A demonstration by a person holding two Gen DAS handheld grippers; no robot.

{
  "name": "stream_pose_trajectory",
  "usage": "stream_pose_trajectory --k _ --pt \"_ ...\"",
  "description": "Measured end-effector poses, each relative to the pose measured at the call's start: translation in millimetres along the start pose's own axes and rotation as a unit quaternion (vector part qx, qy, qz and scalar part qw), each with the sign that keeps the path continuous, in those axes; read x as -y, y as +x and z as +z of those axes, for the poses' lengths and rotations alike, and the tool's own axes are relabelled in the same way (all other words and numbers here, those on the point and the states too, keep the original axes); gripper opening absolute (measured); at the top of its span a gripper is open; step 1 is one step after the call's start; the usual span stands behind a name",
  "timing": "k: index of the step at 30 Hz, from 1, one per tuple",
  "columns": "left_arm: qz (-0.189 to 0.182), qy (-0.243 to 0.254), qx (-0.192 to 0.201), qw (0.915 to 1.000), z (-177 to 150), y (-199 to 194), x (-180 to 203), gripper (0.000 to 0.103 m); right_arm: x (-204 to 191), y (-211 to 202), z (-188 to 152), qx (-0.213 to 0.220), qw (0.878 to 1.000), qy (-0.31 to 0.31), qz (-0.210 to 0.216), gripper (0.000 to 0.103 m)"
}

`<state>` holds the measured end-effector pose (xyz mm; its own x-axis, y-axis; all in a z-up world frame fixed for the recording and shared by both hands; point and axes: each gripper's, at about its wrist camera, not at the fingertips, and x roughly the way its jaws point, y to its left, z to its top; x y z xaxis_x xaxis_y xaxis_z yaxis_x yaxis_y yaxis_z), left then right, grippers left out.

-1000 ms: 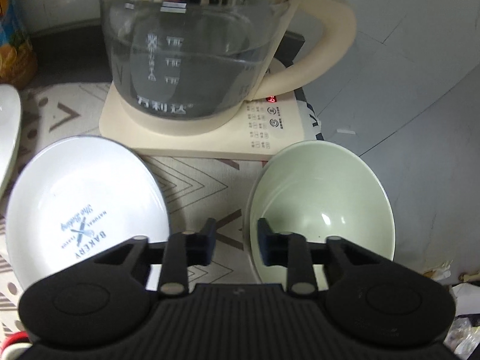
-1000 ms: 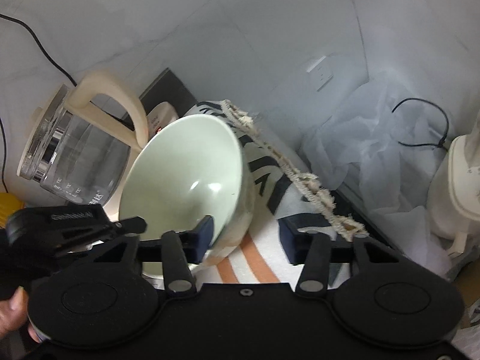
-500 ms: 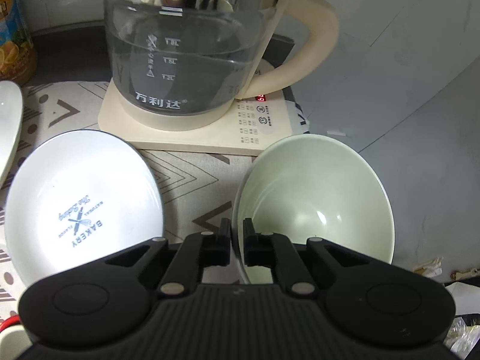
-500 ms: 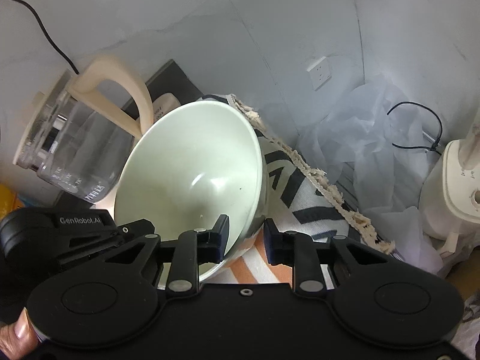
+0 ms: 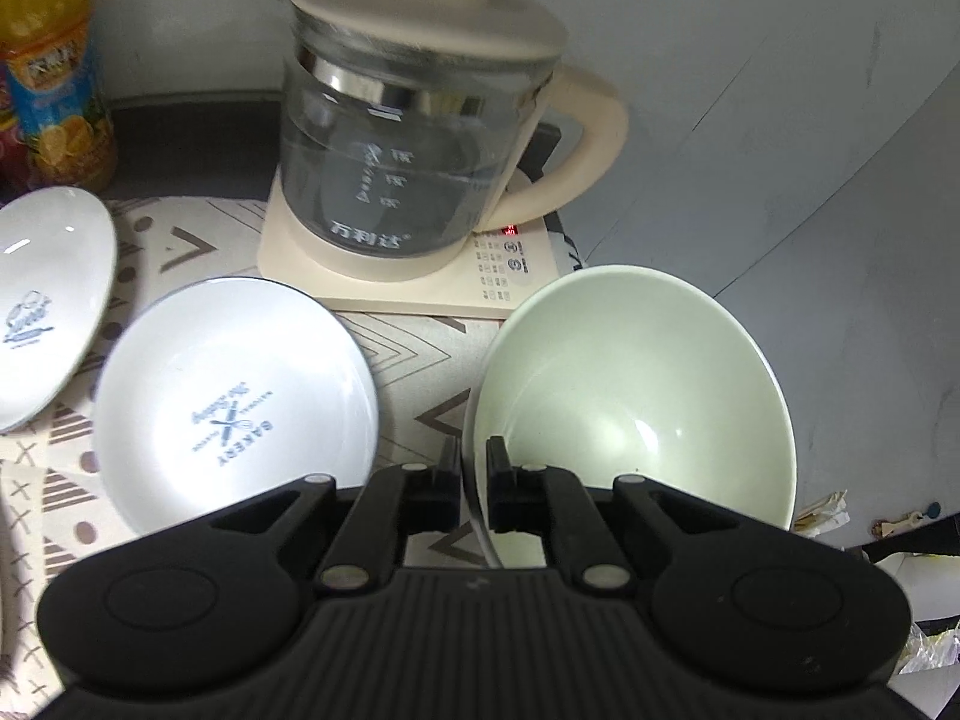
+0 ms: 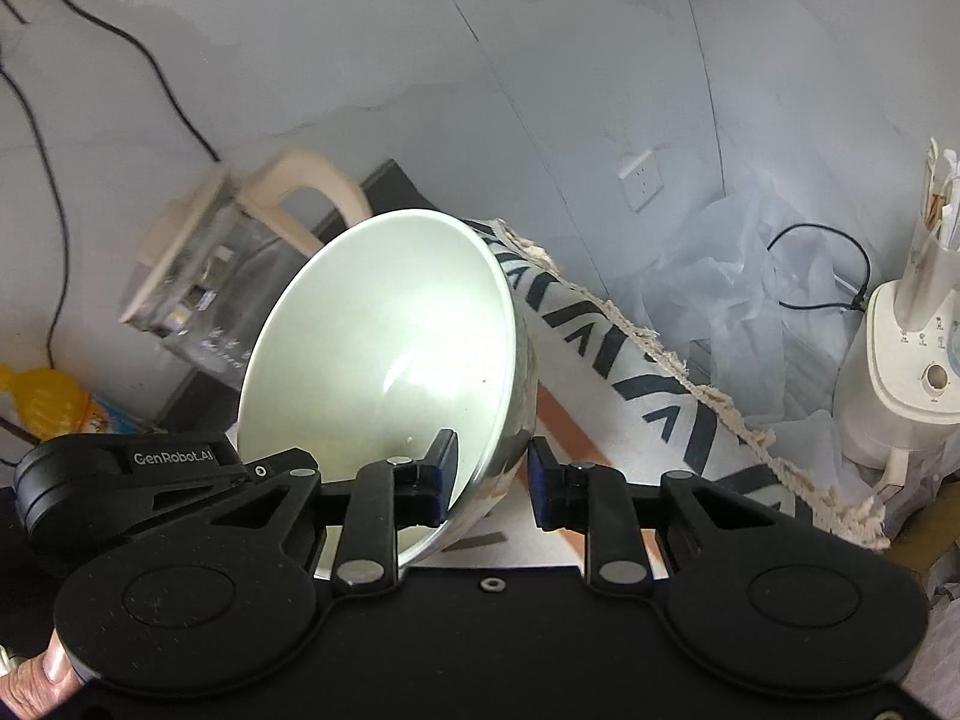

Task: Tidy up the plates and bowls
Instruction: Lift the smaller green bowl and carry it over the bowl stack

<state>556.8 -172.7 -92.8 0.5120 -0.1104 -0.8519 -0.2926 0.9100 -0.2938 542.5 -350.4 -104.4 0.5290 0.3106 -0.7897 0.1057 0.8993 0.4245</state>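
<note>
A pale green bowl [image 5: 630, 396] hangs tilted above the patterned cloth, held from two sides. My left gripper [image 5: 474, 462] is shut on its near-left rim, which stands thin between the pads. In the right wrist view the same bowl [image 6: 384, 348] has my right gripper [image 6: 489, 468] shut on its wall, one pad inside and one outside. The left gripper's black housing [image 6: 120, 468] shows at the bowl's left. A white plate with "BAKERY" print [image 5: 234, 402] lies on the cloth to the left. A second white plate [image 5: 48, 300] lies further left.
A glass kettle [image 5: 414, 150] on its cream base stands just behind the bowl and plates. An orange drink bottle [image 5: 54, 78] is at the back left. The cloth's fringed edge [image 6: 690, 372] drops off to the right, with a white appliance [image 6: 900, 372] and crumpled plastic beyond.
Both grippers closed on the green bowl's rim and then rose with it. The kettle and plates now sit lower and further off in both views.
</note>
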Motion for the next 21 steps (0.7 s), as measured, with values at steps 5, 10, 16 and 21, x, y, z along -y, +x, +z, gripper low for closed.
stream_pose_trajectory --k 5,10,16,21 --pt "-0.007 -0.002 0.002 1.0000 -7.3 -23.1 -14.6 0.006 -10.8 -21.4 -12.5 0.015 1.000 0.000 0.009 0.025" --pt "-0.009 0.001 0.008 0.9999 -16.4 -40.4 -27.5 0.006 -18.6 -32.9 -27.5 0.019 1.000 -0.001 0.014 0.025" --pt "-0.011 -0.001 0.013 0.9999 -29.1 -59.0 -44.7 0.006 -31.0 -47.6 -46.3 0.025 1.000 -0.013 0.010 0.025" --pt "-0.014 -0.008 0.019 0.9997 -40.0 -76.6 -62.3 0.006 -43.1 -58.9 -62.4 0.025 0.999 -0.017 0.010 0.025"
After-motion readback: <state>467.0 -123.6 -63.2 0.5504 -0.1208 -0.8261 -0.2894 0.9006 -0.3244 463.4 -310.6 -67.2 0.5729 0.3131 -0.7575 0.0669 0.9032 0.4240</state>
